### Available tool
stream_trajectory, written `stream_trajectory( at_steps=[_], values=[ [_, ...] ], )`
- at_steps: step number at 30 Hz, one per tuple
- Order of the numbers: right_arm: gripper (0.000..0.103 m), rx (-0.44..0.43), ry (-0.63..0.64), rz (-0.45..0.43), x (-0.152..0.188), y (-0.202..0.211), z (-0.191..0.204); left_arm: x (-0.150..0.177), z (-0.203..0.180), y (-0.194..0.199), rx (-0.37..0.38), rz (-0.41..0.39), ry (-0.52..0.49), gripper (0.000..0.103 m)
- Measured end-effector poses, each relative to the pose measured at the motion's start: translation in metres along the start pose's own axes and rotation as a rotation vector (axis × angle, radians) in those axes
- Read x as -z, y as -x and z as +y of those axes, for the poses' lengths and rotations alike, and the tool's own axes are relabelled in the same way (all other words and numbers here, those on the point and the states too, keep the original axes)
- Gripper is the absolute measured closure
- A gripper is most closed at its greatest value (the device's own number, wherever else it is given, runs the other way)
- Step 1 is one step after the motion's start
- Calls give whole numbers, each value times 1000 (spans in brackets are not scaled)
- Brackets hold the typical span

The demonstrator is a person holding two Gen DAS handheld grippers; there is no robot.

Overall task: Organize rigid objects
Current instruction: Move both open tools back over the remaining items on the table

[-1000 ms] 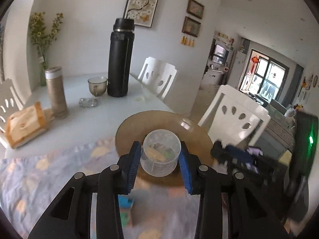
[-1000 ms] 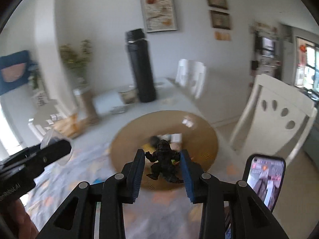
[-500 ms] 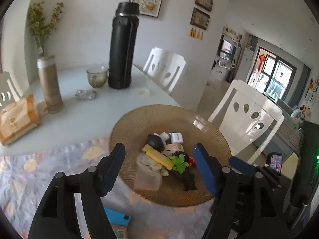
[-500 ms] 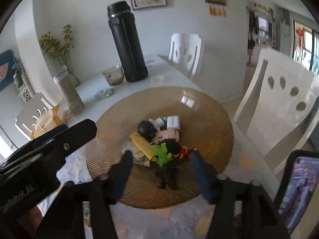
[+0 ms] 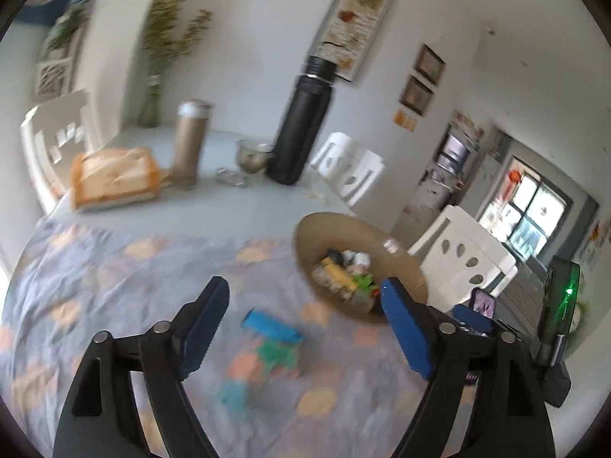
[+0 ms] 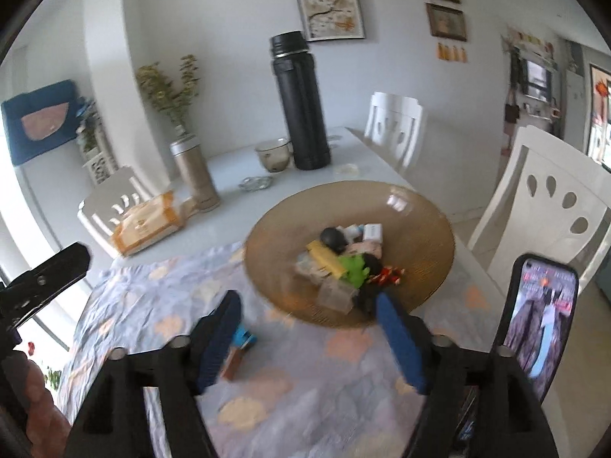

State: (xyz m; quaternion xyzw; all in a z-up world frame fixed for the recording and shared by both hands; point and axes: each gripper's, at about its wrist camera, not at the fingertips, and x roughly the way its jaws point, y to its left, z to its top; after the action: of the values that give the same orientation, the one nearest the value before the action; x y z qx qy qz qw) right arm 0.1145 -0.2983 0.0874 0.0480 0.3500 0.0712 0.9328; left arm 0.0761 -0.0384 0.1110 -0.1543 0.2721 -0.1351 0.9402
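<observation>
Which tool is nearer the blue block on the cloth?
Left. The left tool hangs open just above the blue block. The right tool, also open, has it beside its left finger.

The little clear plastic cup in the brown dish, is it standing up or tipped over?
Tipped over. In the right wrist view the clear plastic cup lies on its side at the near edge of the toy pile in the round brown dish.
</observation>
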Motion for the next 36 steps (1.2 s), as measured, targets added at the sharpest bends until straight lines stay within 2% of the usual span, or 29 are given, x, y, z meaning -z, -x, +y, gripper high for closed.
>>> stream_trajectory(
  at_steps=[4, 7, 13, 14, 17, 18, 22, 26, 32, 36],
  values=[
    [15, -23, 56, 24, 32, -11, 18, 42, 44, 5, -104, 42, 60, 20],
    [15, 2, 92, 29, 55, -24, 24, 73, 72, -11, -178, 129, 86, 20],
    [15, -42, 107, 66, 80, -49, 21, 101, 101, -29, -231, 205, 133, 20],
    [15, -42, 114, 74, 83, -53, 22, 101, 101, -29, -221, 201, 134, 20],
    [15, -26, 138, 139, 90, -69, 26, 107, 97, -33, -274, 220, 110, 20],
    [15, -29, 154, 141, 90, -70, 29, 108, 92, -36, -276, 240, 78, 20],
    [15, 24, 233, 162, 96, -76, 44, 111, 72, -34, -322, 215, -34, 20],
    [14, 43, 275, 159, 99, -75, 50, 115, 60, -36, -346, 224, -114, 20],
    [12, 31, 233, 189, 97, -80, 42, 115, 57, -34, -348, 227, -131, 20],
    [12, 35, 227, 180, 96, -79, 41, 114, 57, -34, -337, 229, -132, 20]
  ],
)
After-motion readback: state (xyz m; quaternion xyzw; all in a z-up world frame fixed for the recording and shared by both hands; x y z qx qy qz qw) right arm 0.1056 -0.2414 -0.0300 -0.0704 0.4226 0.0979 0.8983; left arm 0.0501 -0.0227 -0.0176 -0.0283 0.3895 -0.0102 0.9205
